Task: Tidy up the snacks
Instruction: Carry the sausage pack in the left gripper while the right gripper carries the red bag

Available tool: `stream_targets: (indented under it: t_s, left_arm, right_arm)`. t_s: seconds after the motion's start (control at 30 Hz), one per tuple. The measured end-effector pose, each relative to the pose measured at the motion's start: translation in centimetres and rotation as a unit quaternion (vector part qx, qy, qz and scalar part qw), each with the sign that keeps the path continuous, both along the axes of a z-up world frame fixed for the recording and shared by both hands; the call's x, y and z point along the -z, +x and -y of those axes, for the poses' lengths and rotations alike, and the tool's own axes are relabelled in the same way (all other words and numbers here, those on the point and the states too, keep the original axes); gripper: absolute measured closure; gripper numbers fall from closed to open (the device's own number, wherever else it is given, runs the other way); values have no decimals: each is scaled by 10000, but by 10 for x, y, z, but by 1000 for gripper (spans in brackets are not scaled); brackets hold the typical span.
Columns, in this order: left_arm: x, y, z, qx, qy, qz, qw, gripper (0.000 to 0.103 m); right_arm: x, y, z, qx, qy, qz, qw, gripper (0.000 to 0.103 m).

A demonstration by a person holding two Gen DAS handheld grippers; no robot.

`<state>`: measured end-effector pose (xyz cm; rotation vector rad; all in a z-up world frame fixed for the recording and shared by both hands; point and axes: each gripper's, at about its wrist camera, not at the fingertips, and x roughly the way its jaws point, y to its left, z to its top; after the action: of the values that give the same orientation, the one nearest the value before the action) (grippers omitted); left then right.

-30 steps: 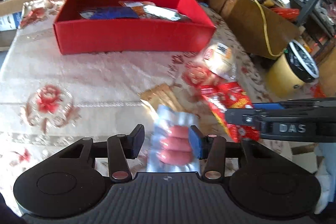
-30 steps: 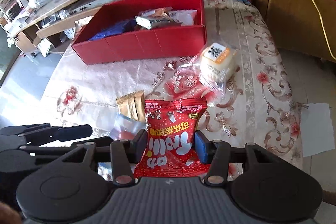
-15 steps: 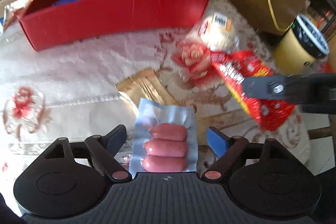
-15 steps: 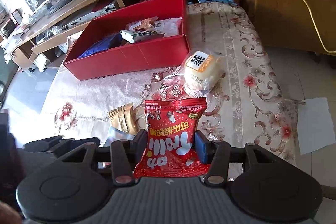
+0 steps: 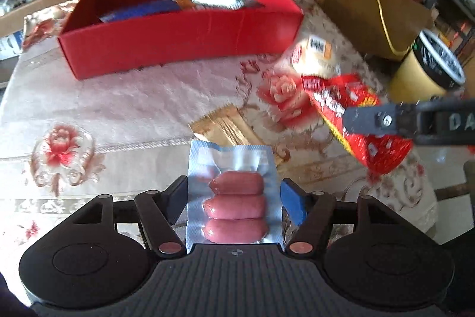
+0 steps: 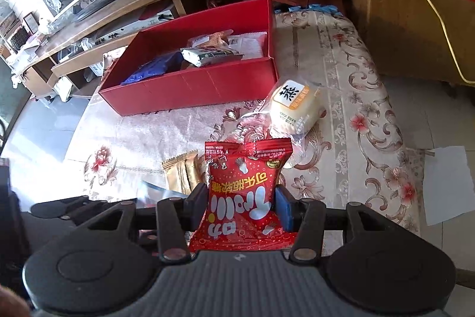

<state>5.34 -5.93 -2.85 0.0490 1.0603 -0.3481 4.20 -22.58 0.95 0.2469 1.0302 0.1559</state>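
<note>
A clear pack of three pink sausages (image 5: 234, 198) lies flat between the fingers of my left gripper (image 5: 234, 187). Its jaws are closing, the pads just at the pack's two edges without crumpling it. My right gripper (image 6: 240, 195) is shut on a red snack bag (image 6: 243, 177) and holds it above the cloth; in the left wrist view the red snack bag (image 5: 335, 97) hangs at the right in one black finger (image 5: 386, 121). The red box (image 5: 178, 46) with several snacks inside stands at the far side of the table, also in the right wrist view as the red box (image 6: 193, 91).
A wrapped white bun (image 6: 294, 106) and a gold wafer pack (image 6: 181, 171) lie on the flowered tablecloth (image 6: 356, 97) between the grippers and the box. A yellow tub with a black lid (image 5: 421, 73) and a cardboard box (image 5: 371, 14) stand off the table's right edge.
The left jaws went from squeezing the sausage pack to wide apart, then came partly back in; the pack now lies flat. The right gripper keeps its hold on the red bag.
</note>
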Motion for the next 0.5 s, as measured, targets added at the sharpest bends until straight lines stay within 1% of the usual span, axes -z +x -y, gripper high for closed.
stream_targets:
  t_s: [0.23, 0.5]
  left_arm:
    - [-22, 9, -13, -240, -305, 211, 9990, 30]
    - [-39, 41, -22, -443, -555, 442, 9965, 30]
  right_arm:
    - [-9, 5, -6, -8, 16, 148, 9999, 55]
    - [-23, 30, -16, -28, 105, 342, 9994, 55]
